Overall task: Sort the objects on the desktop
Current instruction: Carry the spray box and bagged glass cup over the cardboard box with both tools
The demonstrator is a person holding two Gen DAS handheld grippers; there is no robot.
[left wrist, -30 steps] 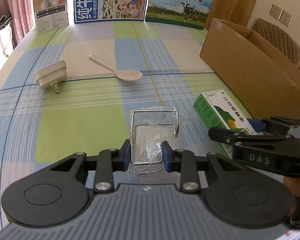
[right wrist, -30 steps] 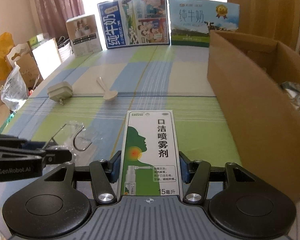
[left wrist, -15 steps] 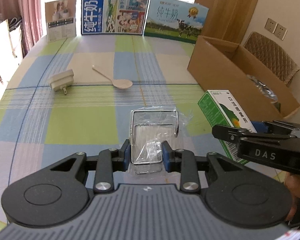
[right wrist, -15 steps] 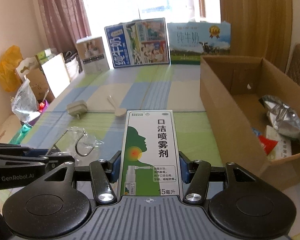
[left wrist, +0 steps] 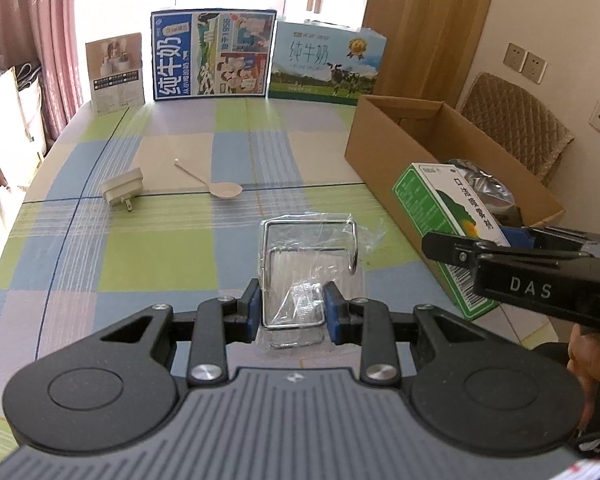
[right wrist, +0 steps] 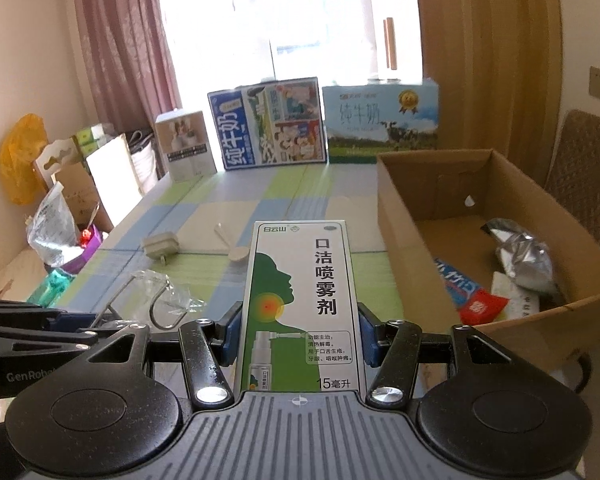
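Observation:
My left gripper (left wrist: 293,305) is shut on a bent metal wire hook in a clear plastic bag (left wrist: 308,264), held above the checked tablecloth (left wrist: 148,248). My right gripper (right wrist: 296,334) is shut on a green-and-white spray box (right wrist: 300,300), which also shows at the right of the left wrist view as the spray box (left wrist: 440,216). In the right wrist view the left gripper (right wrist: 32,334) and the bagged hook (right wrist: 160,300) sit at the lower left. An open cardboard box (right wrist: 400,256) stands to the right, holding a silver pouch (right wrist: 524,256), a blue tube and a red packet.
A beige wall plug (left wrist: 122,190) and a beige spoon (left wrist: 216,184) lie on the far half of the table. Milk cartons (left wrist: 212,56) and a small upright carton (left wrist: 116,72) line the back edge. A padded chair (left wrist: 516,128) stands behind the cardboard box (left wrist: 380,152).
Both grippers have risen with their loads and drawn back from the table, so the tabletop looks farther away and the inside of the cardboard box has come into view.

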